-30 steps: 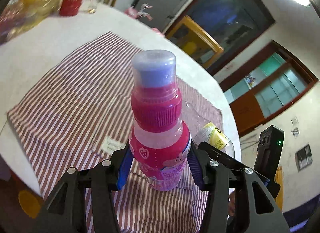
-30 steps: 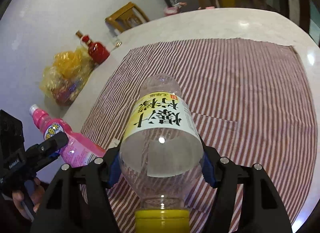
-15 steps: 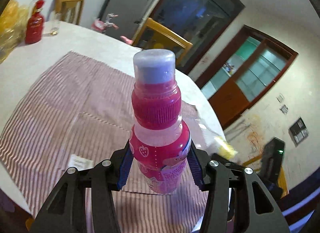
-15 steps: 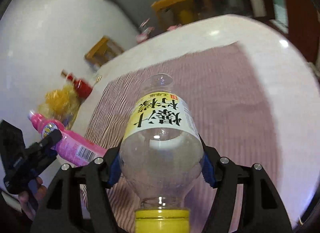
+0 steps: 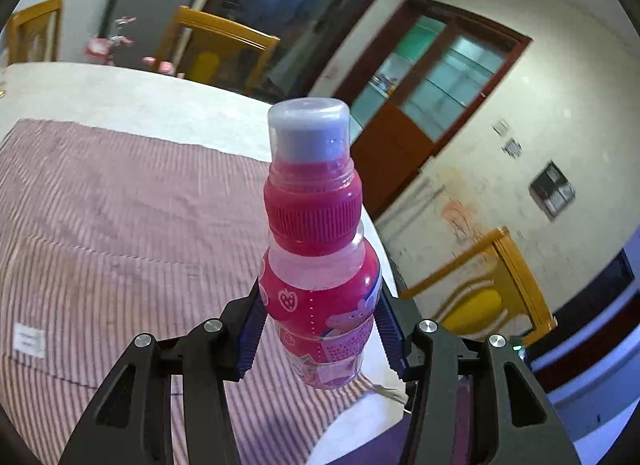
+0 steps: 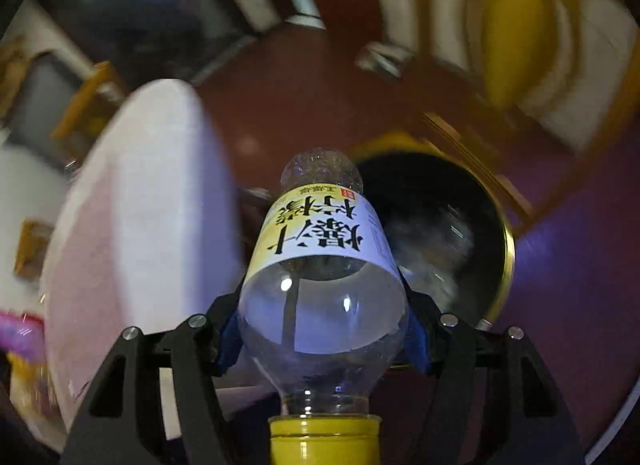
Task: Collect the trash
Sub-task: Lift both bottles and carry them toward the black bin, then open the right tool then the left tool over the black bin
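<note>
Above striped tablecloth (image 5: 100,225): left gripper (image 5: 320,339) clamped on pink plastic drink bottle with pale lilac cap (image 5: 316,249), long axis upright, cap away from camera. Right gripper (image 6: 322,329) clamped on clear empty bottle with yellow cap (image 6: 320,293), base pointing forward; dark round bin with gold rim (image 6: 506,249) just beyond, slightly right. Right hand seems nearer bin.

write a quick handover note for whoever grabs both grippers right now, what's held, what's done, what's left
Left gripper: shut on the pink bottle, held upright above the striped cloth at the table's edge.
Right gripper: shut on the clear bottle, yellow cap toward the camera, base pointing at the dark bin with a gold rim; view is blurred.
Done: both bottles picked up.
Left: drop the clear bottle in the bin, probably next, then bring the pink one over.
</note>
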`<action>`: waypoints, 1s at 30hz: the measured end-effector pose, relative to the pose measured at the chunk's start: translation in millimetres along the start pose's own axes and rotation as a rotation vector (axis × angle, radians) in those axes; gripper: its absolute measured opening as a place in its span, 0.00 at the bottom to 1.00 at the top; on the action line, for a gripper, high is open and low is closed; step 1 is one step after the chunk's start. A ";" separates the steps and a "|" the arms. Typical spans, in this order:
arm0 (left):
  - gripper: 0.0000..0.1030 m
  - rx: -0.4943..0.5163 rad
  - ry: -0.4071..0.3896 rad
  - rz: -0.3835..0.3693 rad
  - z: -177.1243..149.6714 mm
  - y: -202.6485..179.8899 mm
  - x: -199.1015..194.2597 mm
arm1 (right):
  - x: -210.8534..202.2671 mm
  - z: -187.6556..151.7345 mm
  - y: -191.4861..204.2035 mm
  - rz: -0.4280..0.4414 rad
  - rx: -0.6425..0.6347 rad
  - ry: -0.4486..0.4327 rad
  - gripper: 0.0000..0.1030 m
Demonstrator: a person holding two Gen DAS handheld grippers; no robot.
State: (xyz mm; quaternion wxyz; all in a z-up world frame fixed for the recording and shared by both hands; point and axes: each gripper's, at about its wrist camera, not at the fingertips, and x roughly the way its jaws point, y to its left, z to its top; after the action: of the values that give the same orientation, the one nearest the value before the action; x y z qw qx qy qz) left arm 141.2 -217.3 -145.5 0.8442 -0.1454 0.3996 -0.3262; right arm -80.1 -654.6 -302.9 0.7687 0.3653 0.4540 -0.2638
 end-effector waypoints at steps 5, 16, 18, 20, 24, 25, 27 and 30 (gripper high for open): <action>0.48 0.056 0.032 -0.029 -1.0 -30.8 22.9 | 43.3 9.7 -30.7 -0.002 0.077 0.072 0.63; 0.48 0.222 0.152 -0.166 -26.1 -114.8 90.9 | -5.6 6.6 -75.1 -0.005 0.238 -0.066 0.80; 0.48 0.242 0.186 -0.205 -36.3 -134.8 110.5 | -23.2 1.4 -87.9 0.007 0.275 -0.113 0.80; 0.48 0.258 0.235 -0.250 -50.8 -158.9 138.3 | -41.9 -2.0 -102.0 0.011 0.309 -0.156 0.80; 0.48 0.288 0.302 -0.293 -80.2 -194.3 185.3 | -72.1 -11.4 -117.8 0.009 0.345 -0.216 0.80; 0.48 0.310 0.317 -0.298 -90.8 -207.3 200.4 | -75.6 -12.5 -120.6 0.011 0.348 -0.222 0.80; 0.48 0.354 0.331 -0.294 -107.4 -226.6 222.2 | -86.6 -19.2 -123.4 0.013 0.356 -0.235 0.80; 0.48 0.418 0.342 -0.261 -127.1 -244.4 246.4 | -98.0 -26.9 -130.5 0.018 0.367 -0.247 0.80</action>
State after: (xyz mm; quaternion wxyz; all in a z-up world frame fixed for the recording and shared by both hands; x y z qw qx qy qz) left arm 52.5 -561.8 -245.8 0.7271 0.0387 0.4382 -0.5271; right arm -233.8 -703.4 -266.2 0.7415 0.4680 0.2973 -0.3779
